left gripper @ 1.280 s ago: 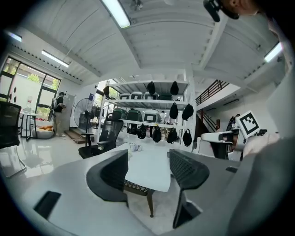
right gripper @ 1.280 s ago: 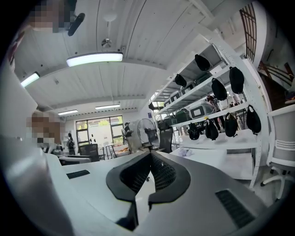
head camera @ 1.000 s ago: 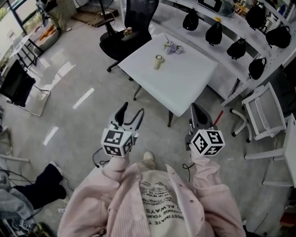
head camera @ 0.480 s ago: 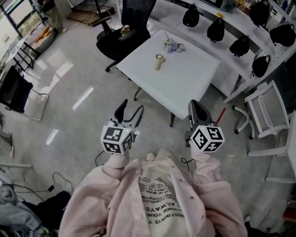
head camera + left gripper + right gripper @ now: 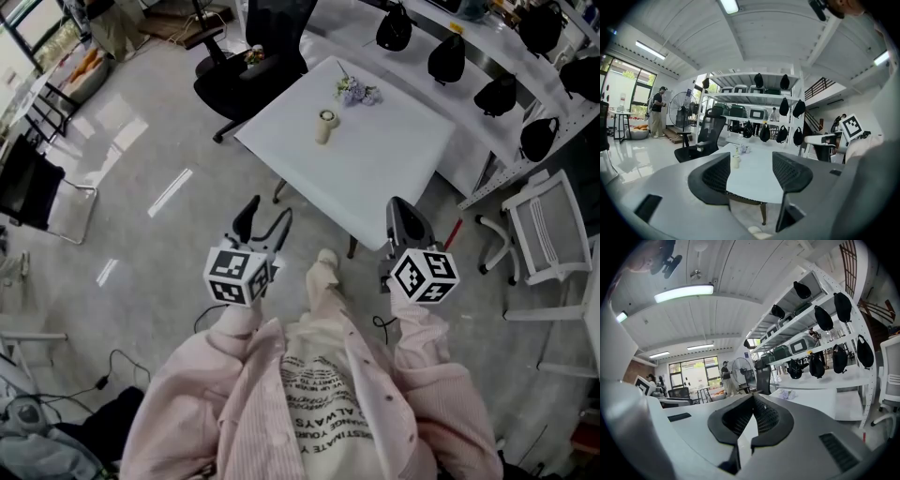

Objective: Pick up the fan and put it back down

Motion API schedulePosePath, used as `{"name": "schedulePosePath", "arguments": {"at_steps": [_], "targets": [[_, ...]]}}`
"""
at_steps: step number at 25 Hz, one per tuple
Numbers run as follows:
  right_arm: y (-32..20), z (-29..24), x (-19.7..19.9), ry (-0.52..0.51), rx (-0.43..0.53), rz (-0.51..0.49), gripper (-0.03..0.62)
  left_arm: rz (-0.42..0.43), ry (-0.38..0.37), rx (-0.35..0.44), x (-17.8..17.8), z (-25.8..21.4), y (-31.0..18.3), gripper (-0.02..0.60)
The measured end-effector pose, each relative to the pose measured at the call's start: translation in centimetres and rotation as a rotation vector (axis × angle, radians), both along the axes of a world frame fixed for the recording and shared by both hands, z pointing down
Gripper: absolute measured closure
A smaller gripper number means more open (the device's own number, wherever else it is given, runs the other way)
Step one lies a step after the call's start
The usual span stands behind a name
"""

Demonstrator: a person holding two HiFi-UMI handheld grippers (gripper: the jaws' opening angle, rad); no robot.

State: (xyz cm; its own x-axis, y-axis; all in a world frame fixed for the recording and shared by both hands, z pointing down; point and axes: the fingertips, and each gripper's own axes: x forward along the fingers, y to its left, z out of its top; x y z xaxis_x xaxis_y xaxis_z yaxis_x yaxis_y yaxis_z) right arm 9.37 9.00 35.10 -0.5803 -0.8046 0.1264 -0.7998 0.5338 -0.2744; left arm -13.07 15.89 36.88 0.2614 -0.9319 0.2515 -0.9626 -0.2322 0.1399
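A small cream fan (image 5: 323, 125) stands upright on the white table (image 5: 375, 169), near its far side. It shows again in the left gripper view as the cream fan (image 5: 736, 161), seen between the jaws and far beyond them. My left gripper (image 5: 265, 221) is open and empty, held over the floor short of the table's near left edge. My right gripper (image 5: 399, 210) is shut on nothing, its tips by the table's near corner. The left gripper (image 5: 751, 171) shows a wide gap; the right gripper (image 5: 752, 400) has its pads together.
A small bunch of purple flowers (image 5: 356, 91) lies behind the fan. A black office chair (image 5: 248, 66) stands at the table's far left. A white shelf (image 5: 487, 66) with black bags runs behind, and a white chair (image 5: 534, 230) is at the right. A tall standing fan (image 5: 682, 110) is far off.
The person has stepped toward the table, and a foot now shows between the grippers. Both grippers are nearer the table's front edge. Neither gripper's jaws have changed.
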Motion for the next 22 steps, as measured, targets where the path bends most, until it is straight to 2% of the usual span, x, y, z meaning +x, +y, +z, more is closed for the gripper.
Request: {"name": "schedulePosePath", "arguments": {"at_steps": [5,11,22], "targets": [[-4.3,-0.3,-0.8,0.012,0.006,-0.007,0.594,-0.009,0.012,-0.024,-1.0,0.6,-3.3,0.322],[-9.3,1.7,-2.6,0.019,-0.03,-0.026,0.595,-0.024,0.037,-0.067,-2.1,2.7,-8.1,0.322],[-19.8,2.7,-2.1,0.012,-0.065,-0.002,0.594,-0.011,0.043,-0.138,-2.0,4.9,-18.8,0.322]]}}
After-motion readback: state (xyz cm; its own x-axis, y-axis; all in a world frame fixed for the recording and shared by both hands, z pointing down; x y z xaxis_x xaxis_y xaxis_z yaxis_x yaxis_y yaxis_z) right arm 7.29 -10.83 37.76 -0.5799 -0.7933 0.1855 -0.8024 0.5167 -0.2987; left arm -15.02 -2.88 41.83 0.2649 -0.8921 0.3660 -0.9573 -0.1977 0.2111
